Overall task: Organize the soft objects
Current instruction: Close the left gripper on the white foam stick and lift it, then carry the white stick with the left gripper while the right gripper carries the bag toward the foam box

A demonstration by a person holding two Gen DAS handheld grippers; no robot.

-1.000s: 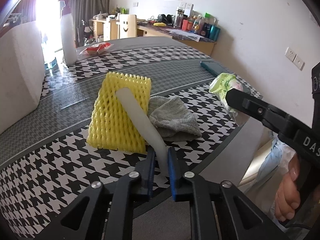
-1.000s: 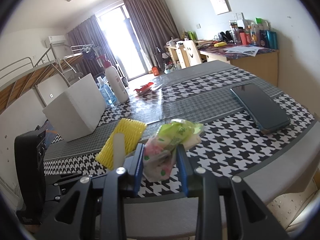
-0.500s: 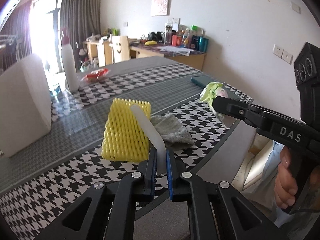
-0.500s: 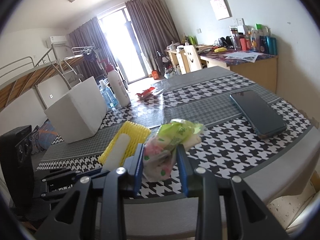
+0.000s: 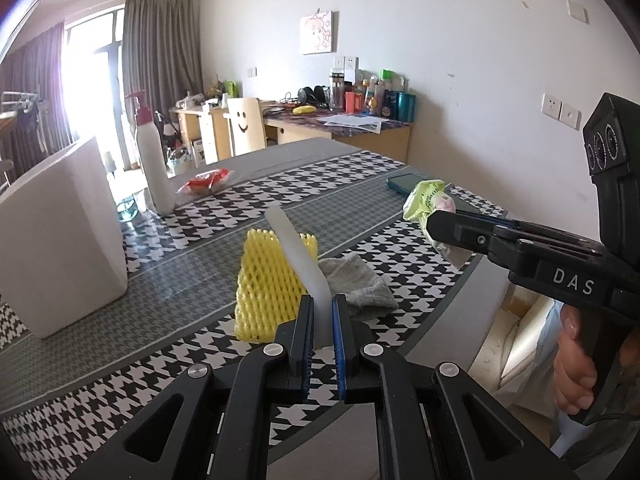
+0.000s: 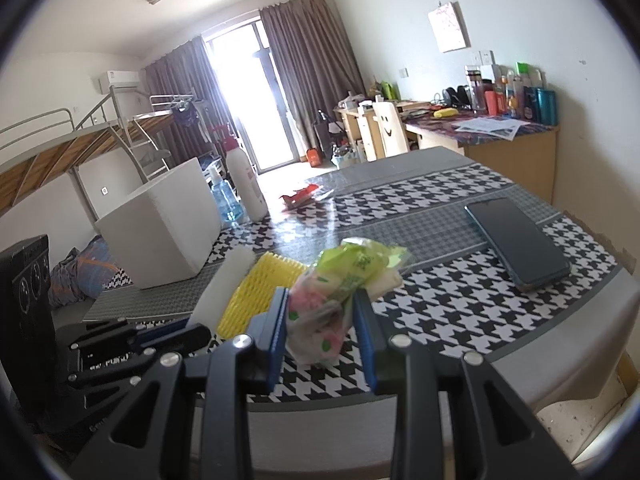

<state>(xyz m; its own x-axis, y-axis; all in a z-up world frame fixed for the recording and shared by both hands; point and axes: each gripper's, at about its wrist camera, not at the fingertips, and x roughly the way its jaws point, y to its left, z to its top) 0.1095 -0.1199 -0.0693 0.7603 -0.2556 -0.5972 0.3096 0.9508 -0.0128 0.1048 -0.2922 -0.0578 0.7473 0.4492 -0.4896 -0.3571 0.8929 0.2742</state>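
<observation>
Your left gripper (image 5: 321, 320) clamped the foam strip (image 5: 298, 256), pointing away; white box (image 5: 60, 236) sat far-left; right gripper (image 6: 322, 320) pinched the tissue pack (image 6: 340, 280).

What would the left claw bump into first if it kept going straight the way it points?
Probably the yellow foam net. The left claw, shut on a white foam strip, aims down at the table, and the net lies right ahead. Depth is hard to judge.
</observation>
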